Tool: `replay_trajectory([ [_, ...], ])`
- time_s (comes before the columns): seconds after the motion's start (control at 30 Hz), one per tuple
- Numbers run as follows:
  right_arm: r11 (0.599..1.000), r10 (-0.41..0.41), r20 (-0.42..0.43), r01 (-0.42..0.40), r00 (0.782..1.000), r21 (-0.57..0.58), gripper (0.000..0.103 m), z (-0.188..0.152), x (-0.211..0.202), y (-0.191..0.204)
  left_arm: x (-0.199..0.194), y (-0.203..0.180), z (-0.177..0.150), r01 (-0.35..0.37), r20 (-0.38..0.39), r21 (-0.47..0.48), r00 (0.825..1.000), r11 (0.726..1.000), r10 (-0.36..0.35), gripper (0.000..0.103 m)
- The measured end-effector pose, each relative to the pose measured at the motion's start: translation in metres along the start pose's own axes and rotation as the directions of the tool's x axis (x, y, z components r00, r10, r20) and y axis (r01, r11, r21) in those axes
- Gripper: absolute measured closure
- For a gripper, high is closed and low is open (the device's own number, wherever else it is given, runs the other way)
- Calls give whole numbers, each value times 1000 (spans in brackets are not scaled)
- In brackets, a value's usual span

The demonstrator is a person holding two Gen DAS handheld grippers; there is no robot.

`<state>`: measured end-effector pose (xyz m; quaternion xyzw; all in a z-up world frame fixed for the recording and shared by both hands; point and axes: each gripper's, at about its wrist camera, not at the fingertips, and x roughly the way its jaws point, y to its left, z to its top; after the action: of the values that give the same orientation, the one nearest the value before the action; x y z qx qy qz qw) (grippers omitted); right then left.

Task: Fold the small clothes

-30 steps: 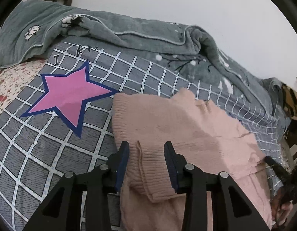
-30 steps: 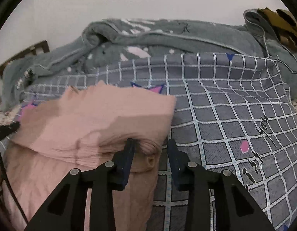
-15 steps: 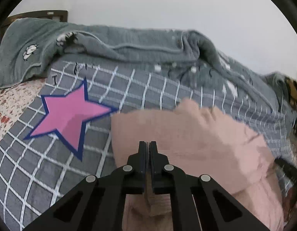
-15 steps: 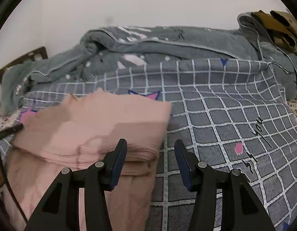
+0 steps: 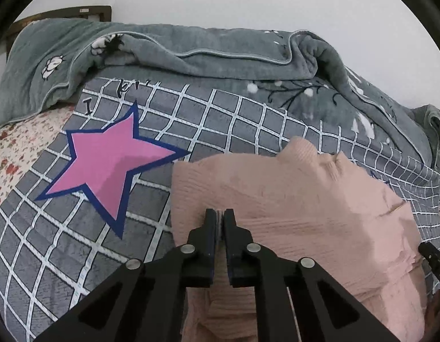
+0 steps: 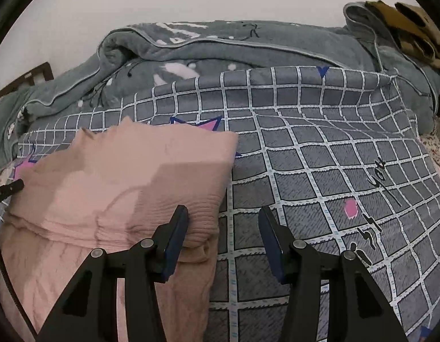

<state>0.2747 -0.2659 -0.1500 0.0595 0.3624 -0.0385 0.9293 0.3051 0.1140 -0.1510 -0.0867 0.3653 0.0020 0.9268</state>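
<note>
Lying folded on the checked blanket (image 6: 319,154), beside a pink star (image 5: 111,165): pink sweater (image 5: 291,199). Pinching a fold of its near edge between nearly closed jaws: left gripper (image 5: 220,222). Hovering wide open and gripping nothing at the sweater's other edge, one finger touching knit: right gripper (image 6: 222,233)

Both views are evenly, softly lit and sharp. Soft shadows fall across the pink garment (image 6: 126,176). Fisheye bending curves the edges, with black vignetted corners.
</note>
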Motion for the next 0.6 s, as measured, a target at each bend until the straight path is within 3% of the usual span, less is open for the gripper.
replay_trajectory([
  [0.3,1000,-2,0,2,1000,-2,51,-1,-5,0,-15,-5,-16,-4,-7,47,1000,999,5,78],
  [0.43,1000,5,26,-4,1000,-28,51,-2,-9,5,-24,2,-22,-12,-5,23,1000,1000,13,59],
  [0.6,1000,25,119,-25,993,-4,51,-5,-28,-1,-36,12,-33,9,0,-19,1000,1000,-9,58],
])
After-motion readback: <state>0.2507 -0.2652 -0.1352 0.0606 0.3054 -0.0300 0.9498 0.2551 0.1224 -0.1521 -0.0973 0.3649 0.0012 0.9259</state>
